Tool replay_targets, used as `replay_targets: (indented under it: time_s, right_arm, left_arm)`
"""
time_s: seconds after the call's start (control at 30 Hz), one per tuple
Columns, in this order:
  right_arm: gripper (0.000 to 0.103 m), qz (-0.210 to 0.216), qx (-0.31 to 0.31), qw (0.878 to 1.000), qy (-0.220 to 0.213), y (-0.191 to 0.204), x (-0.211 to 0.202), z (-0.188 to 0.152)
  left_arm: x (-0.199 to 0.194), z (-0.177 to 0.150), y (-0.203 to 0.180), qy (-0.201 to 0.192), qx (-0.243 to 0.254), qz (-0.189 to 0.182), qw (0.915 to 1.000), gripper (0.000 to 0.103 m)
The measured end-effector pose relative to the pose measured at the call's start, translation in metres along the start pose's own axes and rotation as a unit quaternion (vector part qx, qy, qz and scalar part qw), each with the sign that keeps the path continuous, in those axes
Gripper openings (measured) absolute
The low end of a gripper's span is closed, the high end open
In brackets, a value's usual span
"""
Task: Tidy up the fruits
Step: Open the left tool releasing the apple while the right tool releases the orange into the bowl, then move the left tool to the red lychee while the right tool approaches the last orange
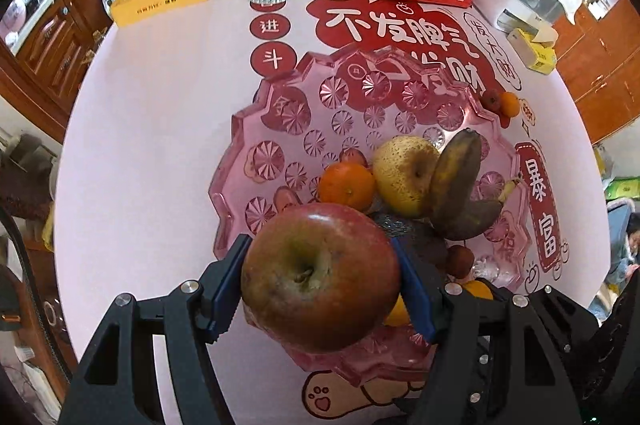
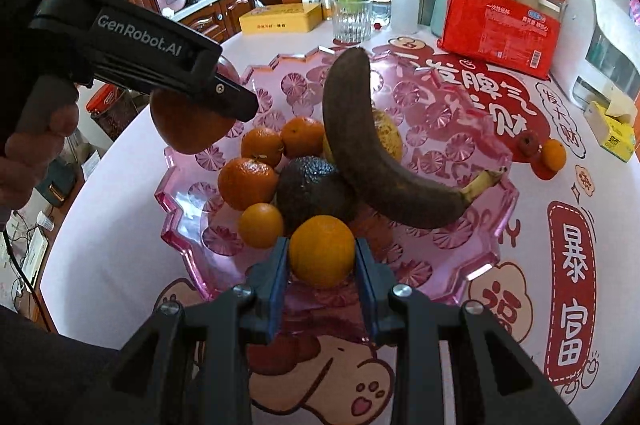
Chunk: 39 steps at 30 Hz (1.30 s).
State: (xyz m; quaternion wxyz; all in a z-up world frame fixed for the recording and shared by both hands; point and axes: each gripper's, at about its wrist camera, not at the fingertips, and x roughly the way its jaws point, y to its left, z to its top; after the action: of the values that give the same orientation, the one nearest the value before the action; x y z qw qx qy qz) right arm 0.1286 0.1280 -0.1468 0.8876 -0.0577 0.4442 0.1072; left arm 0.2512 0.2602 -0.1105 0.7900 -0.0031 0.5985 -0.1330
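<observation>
My left gripper (image 1: 320, 277) is shut on a big red apple (image 1: 320, 277), held above the near rim of a pink glass fruit bowl (image 1: 256, 129). In the right wrist view that apple (image 2: 188, 125) hangs over the bowl's left rim (image 2: 176, 209) under the left gripper. My right gripper (image 2: 322, 257) is shut on a small orange (image 2: 322, 251) just over the bowl's near edge. Inside the bowl lie a dark overripe banana (image 2: 360, 149), an avocado (image 2: 312, 185), a yellow pear (image 1: 404, 173) and several tangerines (image 2: 248, 181).
A small orange (image 2: 554, 155) and a small red fruit (image 2: 526, 143) lie on the tablecloth right of the bowl. At the back stand a drinking glass (image 2: 352, 17), a yellow tin (image 2: 280, 19), bottles, a red pack of paper cups (image 2: 500, 37) and a white appliance (image 2: 604, 53).
</observation>
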Motion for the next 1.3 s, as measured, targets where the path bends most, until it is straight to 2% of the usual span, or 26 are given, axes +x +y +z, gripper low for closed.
replay_targets:
  time_s: [0.2, 0.3, 0.4, 0.43, 0.57, 0.73, 0.87, 1.07, 1.3]
  right_arm:
    - [0.032, -0.003, -0.002, 1.0, 0.011, 0.0, 0.003, 0.001]
    - [0.032, -0.005, 0.0, 1.0, 0.008, -0.002, 0.001, 0.002]
    - [0.032, -0.004, 0.003, 1.0, 0.007, -0.003, -0.001, 0.002]
    - [0.032, -0.004, 0.005, 1.0, 0.006, -0.004, -0.003, 0.002]
    - [0.041, -0.001, 0.014, 1.0, -0.003, -0.008, -0.011, 0.001]
    - [0.048, 0.002, 0.035, 0.999, -0.026, -0.021, -0.032, 0.001]
    - [0.052, -0.003, 0.053, 0.998, -0.034, -0.04, -0.046, -0.001]
    - [0.053, -0.024, 0.08, 0.996, -0.032, -0.08, -0.069, -0.013]
    - [0.053, -0.063, 0.058, 0.996, -0.029, -0.135, -0.095, -0.023]
  left_arm:
    - [0.01, -0.001, -0.001, 0.017, -0.001, -0.005, 0.9998, 0.068]
    - [0.009, -0.001, -0.002, 0.013, -0.003, -0.007, 0.9999, 0.068]
    - [-0.003, 0.002, -0.003, -0.01, -0.003, -0.01, 0.9999, 0.08]
    - [-0.007, 0.003, -0.005, -0.017, -0.001, -0.013, 0.9998, 0.081]
    - [-0.019, 0.004, -0.011, -0.027, -0.001, -0.016, 0.9995, 0.082]
    - [-0.029, -0.005, -0.028, -0.033, 0.005, -0.032, 0.9989, 0.085]
    - [-0.03, -0.017, -0.047, -0.026, 0.005, -0.055, 0.9981, 0.086]
    - [-0.028, -0.03, -0.082, -0.012, 0.025, -0.08, 0.9964, 0.086]
    - [-0.019, -0.036, -0.128, 0.004, 0.032, -0.085, 0.9959, 0.086]
